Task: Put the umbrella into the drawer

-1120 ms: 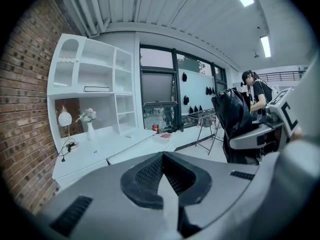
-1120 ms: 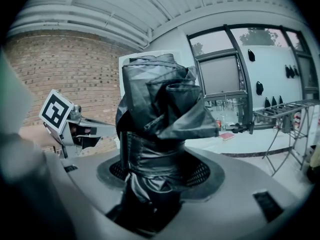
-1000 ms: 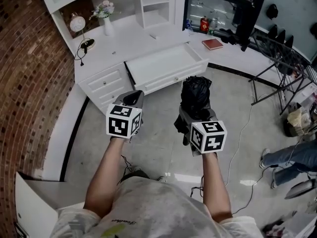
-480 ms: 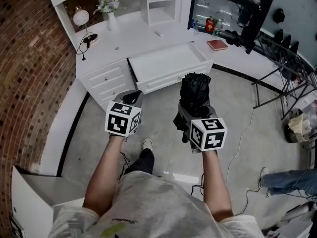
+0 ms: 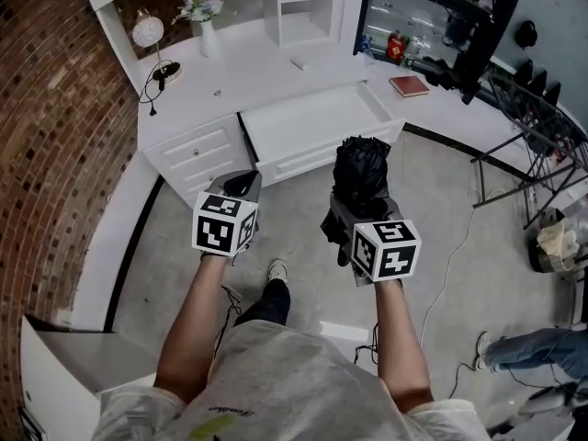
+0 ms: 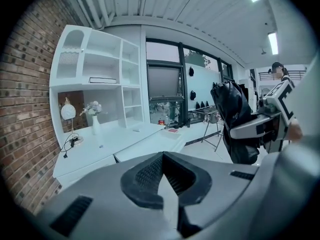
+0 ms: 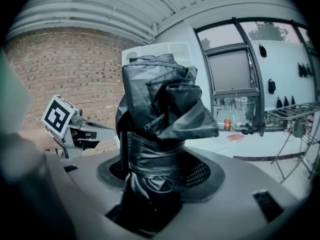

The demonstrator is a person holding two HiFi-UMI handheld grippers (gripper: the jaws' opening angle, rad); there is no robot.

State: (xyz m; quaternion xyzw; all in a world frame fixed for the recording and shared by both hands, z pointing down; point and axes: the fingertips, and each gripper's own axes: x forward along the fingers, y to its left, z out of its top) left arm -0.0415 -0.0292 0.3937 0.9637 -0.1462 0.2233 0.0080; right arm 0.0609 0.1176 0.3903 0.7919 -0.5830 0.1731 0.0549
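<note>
A black folded umbrella [image 5: 360, 168] stands upright in my right gripper [image 5: 358, 211], whose jaws are shut on its lower part. The right gripper view shows its crumpled fabric [image 7: 157, 119] rising from between the pads. My left gripper [image 5: 241, 184] is level with it on the left, with its jaws shut and nothing in them [image 6: 164, 176]. Ahead of both, the white desk's wide drawer [image 5: 312, 127] is pulled open. From the left gripper view, the umbrella [image 6: 232, 119] is on the right and the drawer [image 6: 147, 146] ahead. In the right gripper view my left gripper [image 7: 82, 133] is at the left.
On the white desk [image 5: 248, 72] are a flower vase [image 5: 204, 26], a round lamp [image 5: 142, 35] and a red book [image 5: 409, 85]. A brick wall [image 5: 46, 154] runs along the left. A metal rack [image 5: 533, 127] and another person's leg [image 5: 542, 347] are at the right. My foot [image 5: 274, 271] is on the floor.
Both grippers have moved toward the desk, so the open drawer now lies nearer. My foot has stepped forward. The other person's legs have shifted toward the lower right edge.
</note>
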